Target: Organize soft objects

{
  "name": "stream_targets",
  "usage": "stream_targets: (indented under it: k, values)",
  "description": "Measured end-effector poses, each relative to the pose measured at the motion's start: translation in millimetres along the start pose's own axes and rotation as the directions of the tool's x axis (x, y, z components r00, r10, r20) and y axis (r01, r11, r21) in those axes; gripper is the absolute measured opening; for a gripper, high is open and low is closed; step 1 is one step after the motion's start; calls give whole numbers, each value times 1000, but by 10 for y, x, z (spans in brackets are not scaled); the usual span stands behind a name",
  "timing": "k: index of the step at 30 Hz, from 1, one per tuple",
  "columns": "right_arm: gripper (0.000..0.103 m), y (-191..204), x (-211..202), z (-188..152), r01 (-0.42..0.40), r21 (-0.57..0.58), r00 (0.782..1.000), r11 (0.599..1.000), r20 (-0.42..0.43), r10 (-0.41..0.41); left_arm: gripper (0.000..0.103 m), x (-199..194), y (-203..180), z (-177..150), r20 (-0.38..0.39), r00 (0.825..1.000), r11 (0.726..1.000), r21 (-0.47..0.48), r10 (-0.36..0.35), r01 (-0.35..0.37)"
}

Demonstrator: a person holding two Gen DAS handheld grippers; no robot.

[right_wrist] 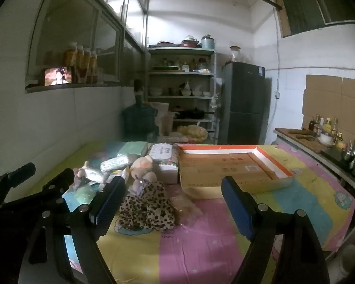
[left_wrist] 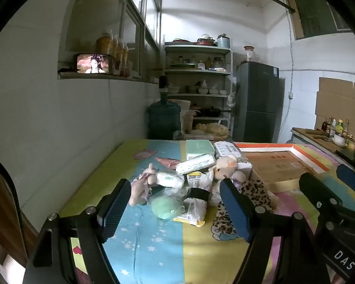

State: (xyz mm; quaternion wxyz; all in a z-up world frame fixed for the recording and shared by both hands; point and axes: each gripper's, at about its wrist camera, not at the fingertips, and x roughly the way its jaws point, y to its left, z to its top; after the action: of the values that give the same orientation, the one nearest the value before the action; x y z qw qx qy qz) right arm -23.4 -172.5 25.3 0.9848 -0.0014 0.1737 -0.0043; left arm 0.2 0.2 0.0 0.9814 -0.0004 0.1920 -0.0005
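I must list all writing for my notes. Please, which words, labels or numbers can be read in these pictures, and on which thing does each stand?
"DAS": white letters on the black body of the right gripper, cut off at the picture's edge.
Flat cardboard box: printed characters and a square code, too blurred to read.
White packet: dark print, too small to read.
Yellow-edged packet: barcode label, unreadable.
Fridge: sticker, unreadable.

So the right gripper (right_wrist: 175, 203) hangs wide open over the colourful counter (right_wrist: 201, 236), nothing between its fingers (right_wrist: 236, 210). Leopard-print cloth (right_wrist: 146, 210) lies near left, pink plush pig (right_wrist: 142, 165) just behind, shallow cardboard box (right_wrist: 232, 168) far right.
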Motion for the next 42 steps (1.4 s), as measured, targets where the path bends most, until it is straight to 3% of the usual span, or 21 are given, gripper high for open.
stream_targets:
  k: [42]
  values:
    - [84,-35,-46,28,-6,13,1000,1000,-1,6,74,-100,-96,59,5,1000,1000,5,-14,13]
